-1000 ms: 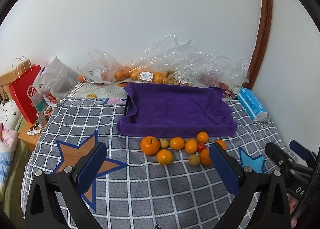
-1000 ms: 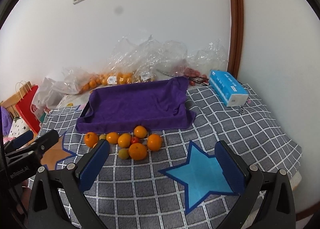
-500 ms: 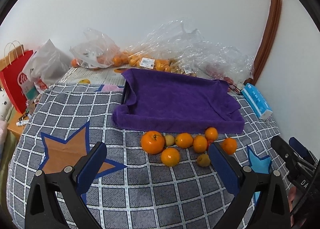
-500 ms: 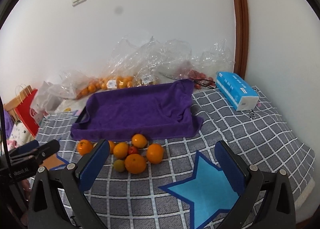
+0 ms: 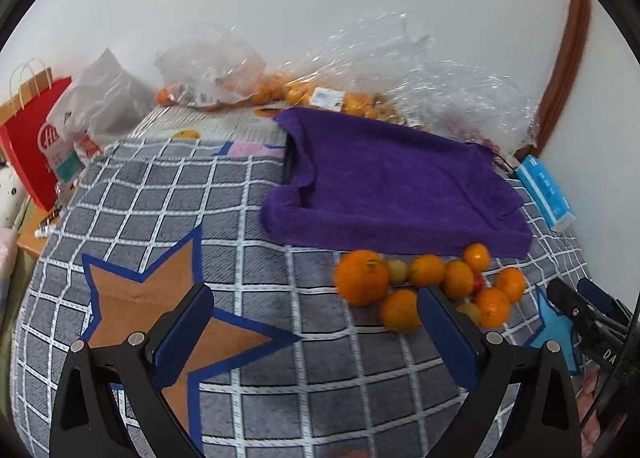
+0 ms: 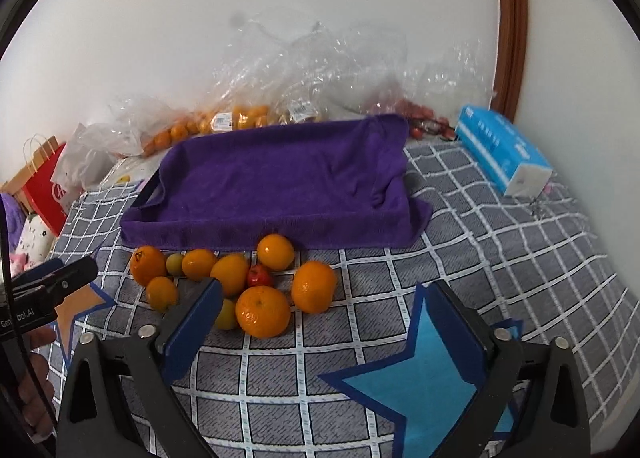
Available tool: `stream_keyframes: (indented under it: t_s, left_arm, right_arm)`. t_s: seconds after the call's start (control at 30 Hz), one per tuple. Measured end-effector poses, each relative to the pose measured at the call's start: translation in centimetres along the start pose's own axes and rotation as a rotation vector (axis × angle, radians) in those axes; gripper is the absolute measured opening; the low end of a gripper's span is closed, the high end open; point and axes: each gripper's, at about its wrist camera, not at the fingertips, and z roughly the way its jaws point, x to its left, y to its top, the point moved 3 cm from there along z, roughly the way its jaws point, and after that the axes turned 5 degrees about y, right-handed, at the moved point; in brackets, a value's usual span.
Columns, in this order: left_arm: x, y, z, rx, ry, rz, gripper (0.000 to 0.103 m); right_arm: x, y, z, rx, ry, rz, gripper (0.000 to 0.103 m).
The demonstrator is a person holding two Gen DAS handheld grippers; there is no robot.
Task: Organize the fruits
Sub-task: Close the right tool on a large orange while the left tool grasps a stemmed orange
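Both grippers have dropped nearer the fruit pile, which looms larger than a second ago; left gripper spread, empty; right gripper closing slightly, nothing between; fruit lies before the purple towel on the checked blanket.

The left hand-held gripper tilts downward, jaws spread wide with nothing between them. The right hand-held gripper tilts down likewise — its jaws are closing slightly, yet stand wide apart and grip nothing. In the right wrist view, fingers of the person's left hand wrap the left tool's handle — at the frame's left edge.
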Motion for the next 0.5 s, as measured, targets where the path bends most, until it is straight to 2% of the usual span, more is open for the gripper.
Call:
stream_keyframes:
  t_s: [0.1, 0.17, 0.23, 0.4, 0.5]
  left_arm:
    - [0.9, -0.6, 1.4, 0.026, -0.013, -0.011, 0.096]
    - [1.2, -1.0, 2.2, 0.045, -0.009, -0.010, 0.087]
    - [1.5, -1.2, 2.7, 0.051, -0.026, -0.015, 0.083]
    - [2.8, -1.5, 3.4, 0.037, -0.075, -0.064, 0.081]
    - [2.9, -2.0, 4.2, 0.025, -0.058, -0.050, 0.079]
  right_arm:
    - [-0.1, -0.5, 1.0, -0.002, 0.004, 0.013, 0.095]
    - [-0.2, -0.7, 1.6, -0.003, 0.006, 0.028, 0.089]
    - [-0.3, -0.7, 2.2, 0.008, 0.026, 0.043, 0.083]
    - [-0.9, -0.7, 3.5, 0.016, 0.043, 0.073, 0.070]
    - [-1.3, -0.6, 4.6, 0.033, 0.066, 0.102, 0.062]
